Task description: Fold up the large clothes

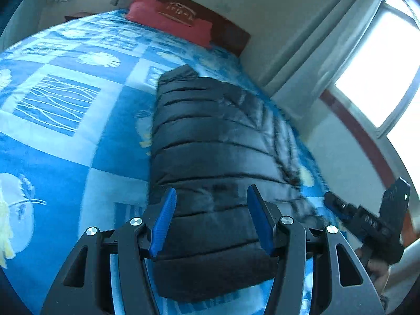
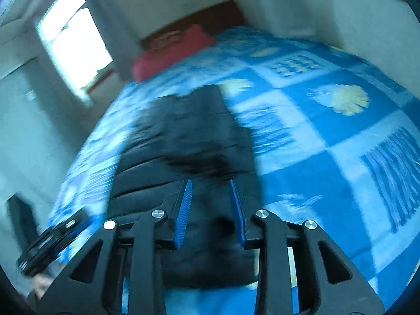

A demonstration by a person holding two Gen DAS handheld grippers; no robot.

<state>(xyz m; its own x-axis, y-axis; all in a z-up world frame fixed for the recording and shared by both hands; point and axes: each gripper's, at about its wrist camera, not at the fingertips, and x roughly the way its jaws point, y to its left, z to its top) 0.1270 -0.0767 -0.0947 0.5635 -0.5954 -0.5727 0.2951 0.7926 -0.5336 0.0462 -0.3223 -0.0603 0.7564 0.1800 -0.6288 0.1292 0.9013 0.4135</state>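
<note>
On the blue patterned bedspread (image 1: 65, 144), lies folded into a long strip: black puffer jacket (image 1: 210, 136) (red pillow (image 1: 168, 18) beyond). Above its near end, left gripper (image 1: 210, 197) half-spread, empty; right gripper (image 2: 211, 183) narrower, gripping nothing.

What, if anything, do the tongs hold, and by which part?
Nothing is held: both the left tongs and right tongs stand open above the folded black jacket.

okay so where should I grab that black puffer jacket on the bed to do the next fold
Probably the near hem of the black puffer jacket, coming from the bed's foot. It lies as a long narrow strip running toward the red pillow, so each claw could pinch one near corner and lift it toward the collar.
</note>
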